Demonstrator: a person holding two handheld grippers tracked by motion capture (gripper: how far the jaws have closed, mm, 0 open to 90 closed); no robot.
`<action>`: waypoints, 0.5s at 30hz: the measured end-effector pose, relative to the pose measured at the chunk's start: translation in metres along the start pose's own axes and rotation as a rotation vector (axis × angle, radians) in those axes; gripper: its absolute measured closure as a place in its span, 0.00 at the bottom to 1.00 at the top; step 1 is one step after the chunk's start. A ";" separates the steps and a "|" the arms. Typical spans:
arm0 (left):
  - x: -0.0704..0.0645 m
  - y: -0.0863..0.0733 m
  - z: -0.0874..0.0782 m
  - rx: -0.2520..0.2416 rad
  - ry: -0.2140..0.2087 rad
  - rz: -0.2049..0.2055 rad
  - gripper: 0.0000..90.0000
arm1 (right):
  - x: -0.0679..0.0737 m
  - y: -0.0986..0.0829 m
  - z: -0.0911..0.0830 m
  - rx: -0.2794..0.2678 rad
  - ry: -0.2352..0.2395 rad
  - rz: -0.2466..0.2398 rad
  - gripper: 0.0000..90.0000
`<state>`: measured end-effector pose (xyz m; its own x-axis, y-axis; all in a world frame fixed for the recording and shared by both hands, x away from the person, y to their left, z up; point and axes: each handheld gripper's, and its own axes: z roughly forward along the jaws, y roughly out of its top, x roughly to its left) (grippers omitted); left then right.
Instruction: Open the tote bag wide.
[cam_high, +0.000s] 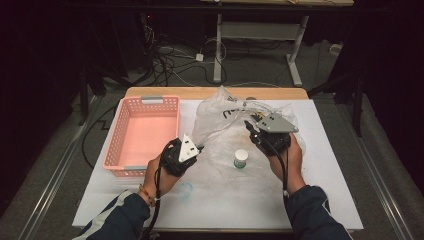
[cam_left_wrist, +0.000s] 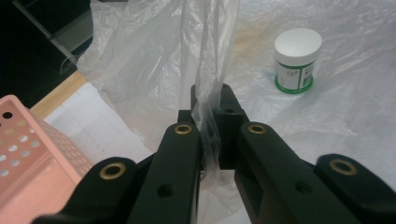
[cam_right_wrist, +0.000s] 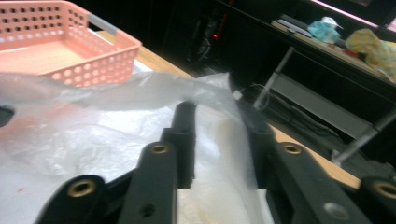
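A clear plastic bag (cam_high: 220, 117) lies crumpled on the white table (cam_high: 330, 175), partly lifted between both grippers. My left gripper (cam_high: 197, 148) is shut on a pulled-up fold of the bag (cam_left_wrist: 149, 60), which runs up from between its jaws (cam_left_wrist: 208, 100). My right gripper (cam_high: 252, 125) is at the bag's right side. Its jaws stand apart (cam_right_wrist: 217, 112), with the bag's film (cam_right_wrist: 93, 135) draped over the right jaw. A small jar (cam_high: 240, 158) with a white lid and green label stands on the plastic between the two hands, and its lid faces the left gripper view (cam_left_wrist: 297, 60).
A pink perforated basket (cam_high: 142, 132) stands at the table's left, next to my left gripper (cam_left_wrist: 28, 149) (cam_right_wrist: 70, 46). Beyond the table's wooden far edge (cam_high: 215, 92) are floor cables and a desk frame (cam_high: 260, 35).
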<state>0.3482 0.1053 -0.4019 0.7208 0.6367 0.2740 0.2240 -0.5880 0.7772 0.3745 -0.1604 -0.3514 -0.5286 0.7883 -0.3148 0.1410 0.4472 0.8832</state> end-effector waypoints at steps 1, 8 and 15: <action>0.000 0.000 -0.001 -0.002 -0.002 0.000 0.97 | 0.000 0.000 0.000 0.000 0.000 0.000 0.82; -0.001 -0.001 -0.001 -0.014 0.000 -0.014 0.97 | 0.015 -0.004 -0.033 -0.103 -0.006 -0.044 0.48; -0.004 -0.006 -0.005 -0.072 0.038 -0.029 0.97 | 0.025 -0.027 -0.073 -0.238 -0.131 -0.063 0.40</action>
<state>0.3409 0.1087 -0.4054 0.6887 0.6726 0.2709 0.1960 -0.5324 0.8235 0.2965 -0.1835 -0.3582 -0.4148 0.8171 -0.4003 -0.0972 0.3976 0.9124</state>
